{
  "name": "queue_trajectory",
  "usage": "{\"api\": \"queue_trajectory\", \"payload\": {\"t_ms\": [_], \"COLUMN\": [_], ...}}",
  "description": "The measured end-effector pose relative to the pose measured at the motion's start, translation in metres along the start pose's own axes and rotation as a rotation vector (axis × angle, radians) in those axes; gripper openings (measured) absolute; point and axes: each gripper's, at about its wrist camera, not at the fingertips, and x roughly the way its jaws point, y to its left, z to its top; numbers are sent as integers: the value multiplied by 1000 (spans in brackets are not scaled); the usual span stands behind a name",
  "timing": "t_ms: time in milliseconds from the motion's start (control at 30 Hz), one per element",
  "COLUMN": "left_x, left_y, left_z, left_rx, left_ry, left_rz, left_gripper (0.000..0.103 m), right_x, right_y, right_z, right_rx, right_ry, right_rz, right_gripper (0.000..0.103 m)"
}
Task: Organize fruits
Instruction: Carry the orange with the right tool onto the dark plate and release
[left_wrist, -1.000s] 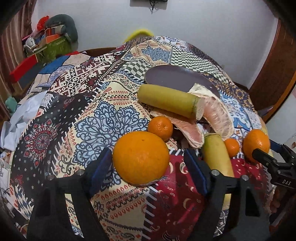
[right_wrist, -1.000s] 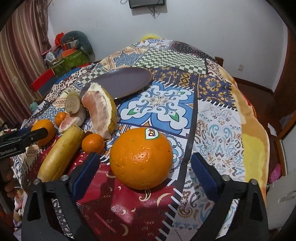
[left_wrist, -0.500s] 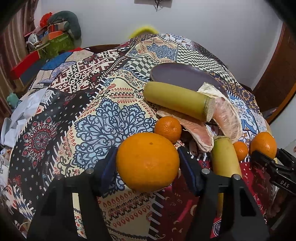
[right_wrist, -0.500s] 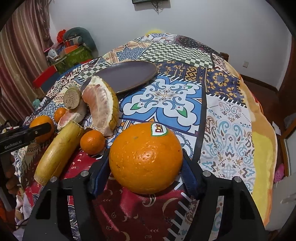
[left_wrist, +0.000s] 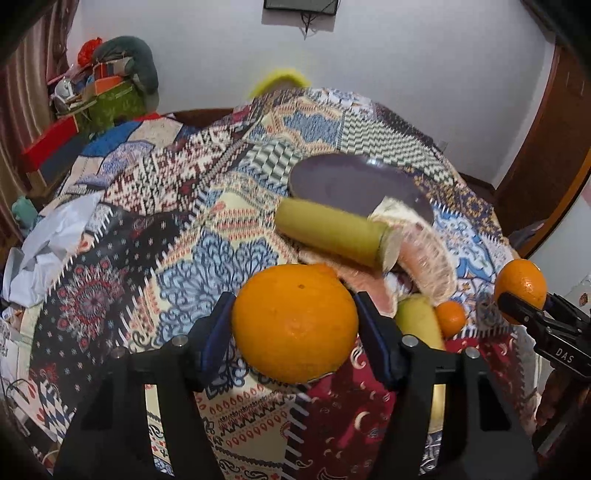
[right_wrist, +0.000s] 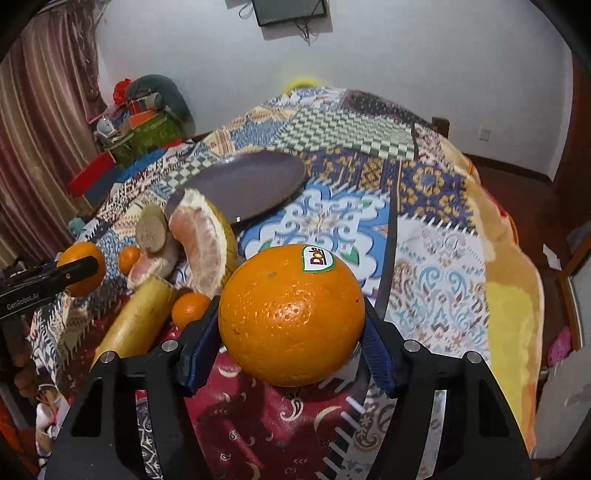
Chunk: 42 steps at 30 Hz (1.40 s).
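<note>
My left gripper is shut on a large orange, lifted above the patterned cloth. My right gripper is shut on a large orange with a Dole sticker, also lifted. The right gripper's orange shows in the left wrist view; the left gripper's orange shows in the right wrist view. A purple plate lies farther back. Pomelo pieces, two yellow-green stalks and small tangerines lie between.
The patchwork cloth covers a rounded table that drops off at its edges. Clutter of boxes and bags stands at the back left by a curtain. White crumpled paper lies at the left edge.
Both grippers closed from open onto their oranges and lifted them off the cloth. Both views tilted up.
</note>
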Motion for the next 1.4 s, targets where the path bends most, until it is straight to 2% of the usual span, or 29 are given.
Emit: {"api": "queue_trajectory", "payload": {"t_ms": [533, 767, 933, 1067, 1400], "left_x": [-28, -16, 0, 17, 62], "left_y": [-9, -13, -15, -14, -22], "left_z": [54, 75, 95, 109, 134], "left_rx": [5, 10, 10, 0, 33], "left_ry": [-173, -189, -199, -180, -135], "left_rz": [-34, -50, -46, -87, -65], "left_gripper": [64, 64, 64, 64, 64], "right_x": [-27, -19, -4, 11, 44], "right_y": [15, 20, 24, 27, 27], "right_z": [58, 81, 94, 104, 128], "right_rx": [-68, -84, -83, -92, -139], "right_ry": [-216, -272, -277, -280, -262], "right_rz": [14, 17, 28, 24, -8], "right_gripper": [65, 65, 65, 65, 65]}}
